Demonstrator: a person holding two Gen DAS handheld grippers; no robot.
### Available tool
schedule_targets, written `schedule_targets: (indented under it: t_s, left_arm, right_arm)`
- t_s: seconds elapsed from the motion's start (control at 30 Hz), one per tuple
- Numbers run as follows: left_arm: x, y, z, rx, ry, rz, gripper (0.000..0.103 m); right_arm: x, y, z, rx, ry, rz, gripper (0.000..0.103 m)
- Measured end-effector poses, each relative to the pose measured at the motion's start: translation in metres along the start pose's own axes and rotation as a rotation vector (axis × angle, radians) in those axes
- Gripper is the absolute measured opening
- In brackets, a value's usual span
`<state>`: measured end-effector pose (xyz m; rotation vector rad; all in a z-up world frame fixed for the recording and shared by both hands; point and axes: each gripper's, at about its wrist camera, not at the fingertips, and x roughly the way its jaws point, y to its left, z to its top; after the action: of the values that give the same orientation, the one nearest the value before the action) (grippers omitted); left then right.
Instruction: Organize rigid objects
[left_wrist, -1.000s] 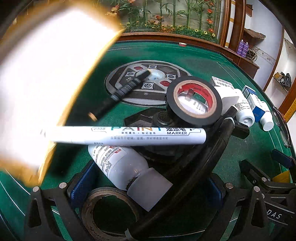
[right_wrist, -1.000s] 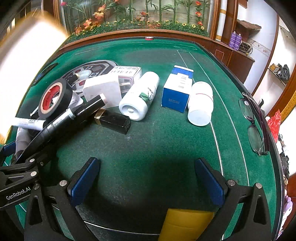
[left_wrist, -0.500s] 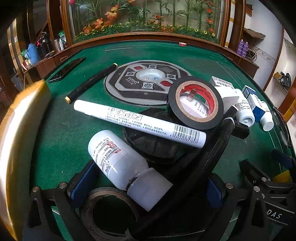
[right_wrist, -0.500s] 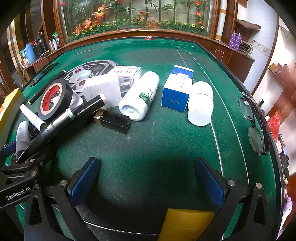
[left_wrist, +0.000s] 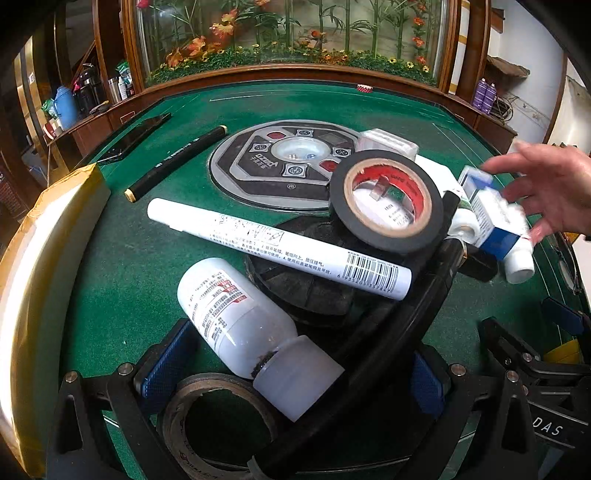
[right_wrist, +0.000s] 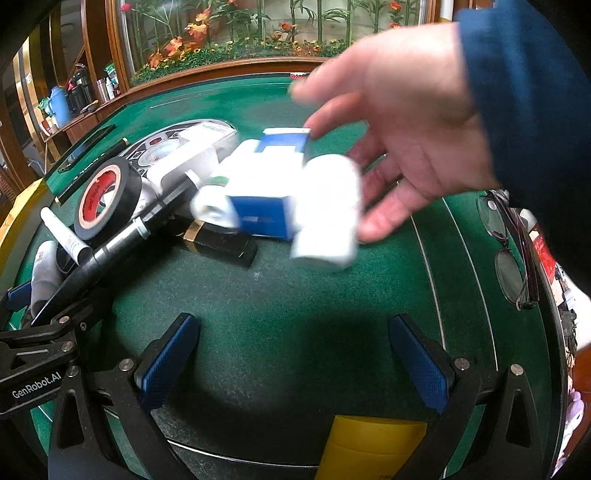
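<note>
In the left wrist view, the left gripper (left_wrist: 291, 373) sits at 6 o'clock with its two blue pads (left_wrist: 166, 363) wide apart, and they squeeze nothing. A white bottle (left_wrist: 236, 317) lies tipped between them, with its cap toward 5 o'clock. A brown tape ring (left_wrist: 218, 421) lies under the bottle's cap end. A white paint marker (left_wrist: 280, 247) lies across the middle, and a black tape roll (left_wrist: 386, 201) leans up at 2 o'clock. A black pen (left_wrist: 175, 162) rests at 11 o'clock on the green table (left_wrist: 122, 266). A yellow-edged box (left_wrist: 40, 295) stands at 9 o'clock. At 3 o'clock a bare hand (left_wrist: 546, 192) reaches over a blurry blue and white box (left_wrist: 495, 221). In the right wrist view, the right gripper (right_wrist: 291, 365) is at 6 o'clock, its pads far apart and empty. The hand (right_wrist: 406, 122) comes in from 1 o'clock above the blue and white box (right_wrist: 266, 184) and a white jar (right_wrist: 328, 214), both blurry, so I cannot tell if it touches them. Glasses (right_wrist: 513, 254) lie at 3 o'clock, and a small black box (right_wrist: 221, 242) lies just left of the middle.
</note>
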<state>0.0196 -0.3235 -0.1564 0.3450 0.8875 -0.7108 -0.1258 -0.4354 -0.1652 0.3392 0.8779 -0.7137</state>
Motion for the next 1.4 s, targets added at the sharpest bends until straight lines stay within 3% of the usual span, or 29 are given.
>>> schedule_targets:
  t_s: [0.93, 1.17, 1.33, 1.4]
  left_arm:
    - [-0.001, 0.001, -0.001, -0.001, 0.001, 0.0, 0.103]
    - [-0.001, 0.001, 0.0, -0.001, 0.001, -0.001, 0.103]
    - [-0.001, 0.001, 0.0, 0.002, 0.002, -0.002, 0.103]
    - [-0.002, 0.002, 0.0, 0.038, 0.037, -0.028, 0.103]
  right_arm:
    - [0.0, 0.0, -0.001, -0.004, 0.002, -0.001, 0.103]
    - [-0.003, -0.014, 0.005, -0.216, 0.143, 0.184, 0.103]
    - [-0.008, -0.03, 0.007, -0.16, 0.227, 0.22, 0.103]
    - [-0.011, -0.037, 0.005, -0.141, 0.24, 0.225, 0.103]
